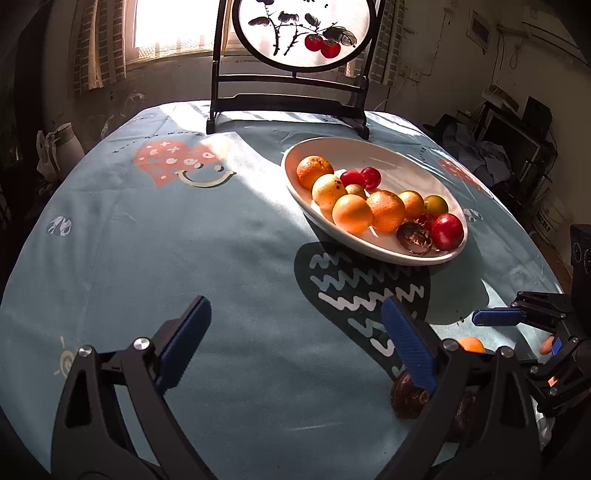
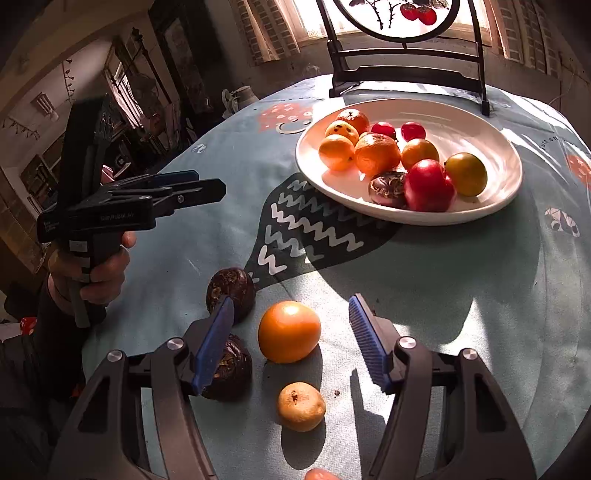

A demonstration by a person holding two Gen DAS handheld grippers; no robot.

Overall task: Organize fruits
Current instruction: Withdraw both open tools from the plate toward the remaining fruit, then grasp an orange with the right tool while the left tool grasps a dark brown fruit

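Right wrist view alone shows pale fruit [image 2: 301, 406] near orange [image 2: 289, 331].

The counter [image 2: 461, 295] is round and covered by a pale blue printed cloth [image 1: 184, 258]. A white oval dish [image 2: 480, 122] holding fruit rests on it toward the far right. A dark wooden screen stand [image 1: 288, 107] sits at the far edge. Loose on the near cloth lie an orange fruit [image 2: 289, 331], a small yellow fruit [image 2: 301, 406] and two dark brown fruits [image 2: 236, 286], just beside one another.

sunlit window [image 1: 173, 26], curtains [image 1: 98, 55], cluttered shelves [image 1: 517, 136]
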